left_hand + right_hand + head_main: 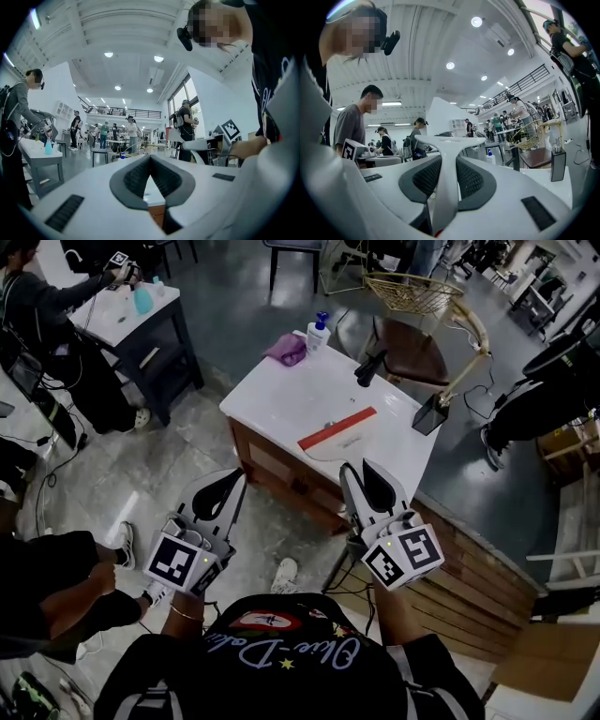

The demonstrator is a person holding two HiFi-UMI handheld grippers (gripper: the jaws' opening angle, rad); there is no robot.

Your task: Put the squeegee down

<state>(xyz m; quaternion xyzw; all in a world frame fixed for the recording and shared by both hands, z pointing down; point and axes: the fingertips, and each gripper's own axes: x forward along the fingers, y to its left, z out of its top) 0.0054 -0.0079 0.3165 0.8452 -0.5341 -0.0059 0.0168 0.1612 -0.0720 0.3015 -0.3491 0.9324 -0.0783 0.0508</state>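
White surface point(300, 399) lies far ahead, not reached. Right tool point(449, 161) pinches the squeegee point(452, 140) by its stem; left tool point(150, 158) is pressed together, empty. We judge it carry step: next, get over the surface, lower, release.

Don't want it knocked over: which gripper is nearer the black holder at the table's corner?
Right. The right gripper, shut on the squeegee, is at the table's near edge, the black holder beyond to its right. The left gripper is over the floor, farther left.
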